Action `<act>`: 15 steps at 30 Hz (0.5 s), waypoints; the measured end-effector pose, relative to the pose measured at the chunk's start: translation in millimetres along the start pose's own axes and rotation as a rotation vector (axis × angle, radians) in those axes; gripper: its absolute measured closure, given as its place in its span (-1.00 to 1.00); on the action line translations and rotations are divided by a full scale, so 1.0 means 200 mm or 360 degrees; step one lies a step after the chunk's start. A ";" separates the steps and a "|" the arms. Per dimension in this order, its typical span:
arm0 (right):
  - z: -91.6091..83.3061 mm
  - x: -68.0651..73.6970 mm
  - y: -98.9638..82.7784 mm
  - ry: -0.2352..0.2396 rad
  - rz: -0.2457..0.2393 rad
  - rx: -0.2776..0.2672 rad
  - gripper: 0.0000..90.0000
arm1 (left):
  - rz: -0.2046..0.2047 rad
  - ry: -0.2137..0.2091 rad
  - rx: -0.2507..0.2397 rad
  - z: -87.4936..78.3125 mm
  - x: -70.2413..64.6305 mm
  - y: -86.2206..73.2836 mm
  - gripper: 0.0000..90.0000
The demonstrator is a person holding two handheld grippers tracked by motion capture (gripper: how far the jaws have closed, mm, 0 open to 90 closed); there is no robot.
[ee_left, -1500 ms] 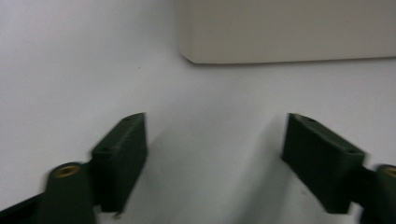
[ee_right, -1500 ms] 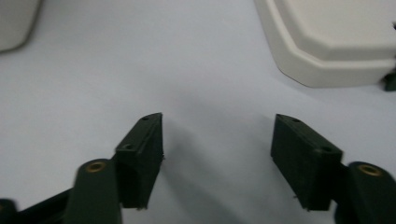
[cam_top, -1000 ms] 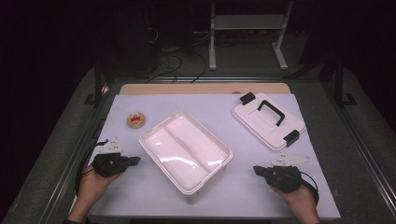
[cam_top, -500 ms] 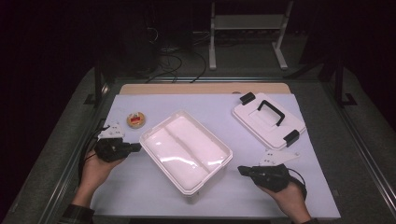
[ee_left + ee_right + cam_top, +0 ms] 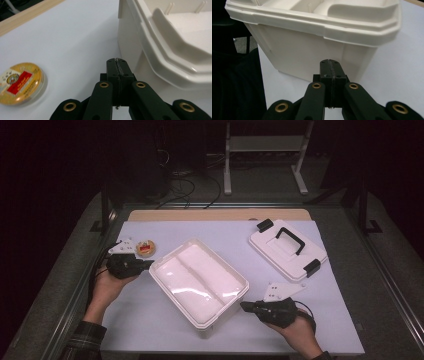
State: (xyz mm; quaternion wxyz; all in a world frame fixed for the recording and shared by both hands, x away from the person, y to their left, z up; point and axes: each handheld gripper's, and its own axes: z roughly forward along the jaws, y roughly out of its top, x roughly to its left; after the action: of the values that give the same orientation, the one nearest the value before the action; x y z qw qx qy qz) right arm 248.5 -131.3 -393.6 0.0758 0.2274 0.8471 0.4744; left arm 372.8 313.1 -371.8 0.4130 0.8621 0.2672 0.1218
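- High view: the white bin [image 5: 199, 282] sits at the centre of the frame on the white table cover [image 5: 220, 232]. Its long axis runs on a diagonal from the upper left to the lower right, so one short end faces the upper left and the other the lower right. A ridge along the inside follows the same diagonal.
- High view: the left gripper [image 5: 148, 264] is at the left of the frame, its closed jaws pointing right at the bin's upper-left corner and just beside it. The right gripper [image 5: 243, 306] is at the lower right, its closed jaws pointing left at the bin's lower-right end, very near the wall. The bin lies between the two.
- High view: a small round tin [image 5: 145, 248] lies just above the left gripper. A white lid [image 5: 287, 251] with a black handle and black clips rests in the upper right, well apart from the bin.
- Left gripper view: the bin fills the upper right of the frame, its stepped rim slanting down to the right. The left gripper [image 5: 117, 62] has its jaws pressed together with nothing between them, tips near the bin's corner wall. The tin is at the lower left.
- Right gripper view: the bin spans the upper half of the frame, its wall facing the camera. The right gripper [image 5: 329, 62] is shut and empty, its tips just short of the wall.
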 end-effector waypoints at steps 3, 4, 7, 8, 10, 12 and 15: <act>0.02 0.01 0.01 0.0006 -0.0005 -0.0001 0.99 | -0.0006 -0.0045 -0.0024 0.03 0.02 0.00 0.99; 0.03 0.01 0.02 0.0005 -0.0007 -0.0002 0.99 | -0.0002 -0.0051 -0.0026 0.04 0.03 0.00 0.99; 0.04 0.01 0.03 0.0011 -0.0012 0.0000 0.99 | 0.0002 -0.0109 -0.0063 0.06 0.03 0.01 0.99; 0.04 0.01 0.03 0.0009 -0.0012 0.0001 0.99 | 0.0010 -0.0119 -0.0066 0.06 0.03 0.01 0.99; 0.04 0.01 0.02 -0.0001 -0.0011 -0.0001 0.99 | 0.0015 -0.0153 -0.0081 0.07 0.02 0.02 0.99; 0.04 0.01 0.02 -0.0010 -0.0011 -0.0005 0.99 | 0.0027 -0.0182 -0.0088 0.08 0.02 0.02 0.99; 0.03 0.00 0.02 -0.0024 -0.0005 -0.0006 0.99 | 0.0034 -0.0187 -0.0088 0.08 0.02 0.02 0.99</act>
State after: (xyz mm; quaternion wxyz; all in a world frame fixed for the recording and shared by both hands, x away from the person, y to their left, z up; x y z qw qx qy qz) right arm 251.3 -123.8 -393.8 0.0834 0.2295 0.8460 0.4740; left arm 384.1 303.8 -378.9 0.4504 0.8588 0.2297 0.0827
